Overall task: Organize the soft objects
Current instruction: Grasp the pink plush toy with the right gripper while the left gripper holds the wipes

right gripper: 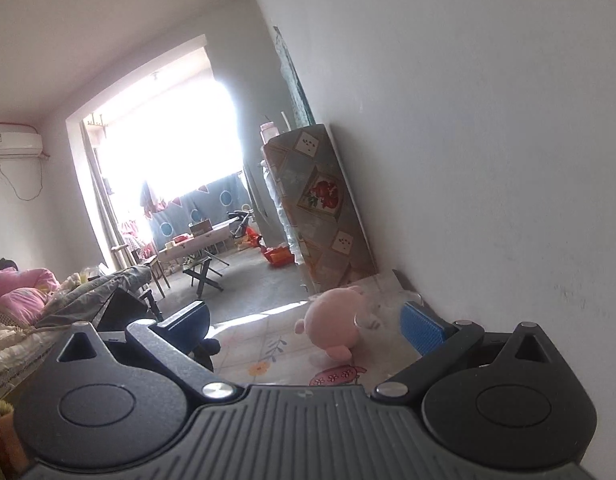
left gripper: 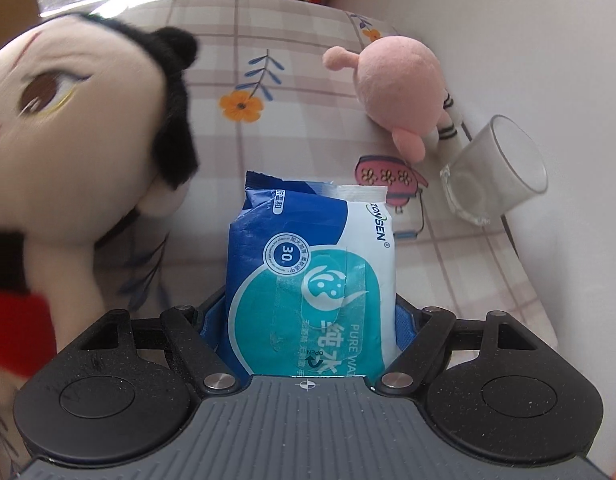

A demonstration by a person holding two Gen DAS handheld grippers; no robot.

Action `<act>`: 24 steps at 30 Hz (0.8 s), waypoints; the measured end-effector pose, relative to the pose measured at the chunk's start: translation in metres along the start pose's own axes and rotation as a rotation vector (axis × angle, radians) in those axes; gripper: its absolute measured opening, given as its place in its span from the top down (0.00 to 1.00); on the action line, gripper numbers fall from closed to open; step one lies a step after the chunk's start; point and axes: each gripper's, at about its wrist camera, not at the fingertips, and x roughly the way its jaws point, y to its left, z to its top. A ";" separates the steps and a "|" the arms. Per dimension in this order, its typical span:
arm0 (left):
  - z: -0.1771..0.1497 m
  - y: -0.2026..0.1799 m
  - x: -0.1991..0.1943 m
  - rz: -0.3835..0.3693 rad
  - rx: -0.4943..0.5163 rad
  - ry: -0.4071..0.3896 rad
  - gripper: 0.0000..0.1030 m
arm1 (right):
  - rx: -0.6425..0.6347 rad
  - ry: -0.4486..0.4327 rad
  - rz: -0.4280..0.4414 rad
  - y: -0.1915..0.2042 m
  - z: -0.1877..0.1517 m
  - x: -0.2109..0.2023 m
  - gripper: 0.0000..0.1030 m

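My left gripper [left gripper: 310,316] is shut on a blue and teal pack of wet wipes [left gripper: 312,276], held above the checked floral tablecloth [left gripper: 267,128]. A large doll with a white face and black hair [left gripper: 67,120] fills the left of the left wrist view, close beside the pack. A pink plush toy [left gripper: 400,84] lies at the far right against the white wall. It also shows in the right wrist view [right gripper: 336,324]. My right gripper [right gripper: 308,320] is open and empty, raised above the table and pointing toward the pink plush.
A clear glass cup [left gripper: 496,168] lies on its side by the wall, just right of the pink plush. A patterned cabinet [right gripper: 320,204] stands against the wall beyond the table. A bed with pink bedding [right gripper: 23,296] is at the left.
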 end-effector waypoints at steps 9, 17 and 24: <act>-0.033 0.021 -0.026 -0.073 -0.002 -0.064 0.26 | -0.332 0.185 0.100 0.040 0.056 0.085 0.00; -0.042 0.042 -0.036 -0.136 -0.062 -0.079 0.26 | -0.524 0.495 0.059 0.052 0.052 0.203 0.00; -0.043 0.046 -0.037 -0.169 -0.055 -0.081 0.25 | -0.578 0.763 -0.057 0.045 0.022 0.286 0.00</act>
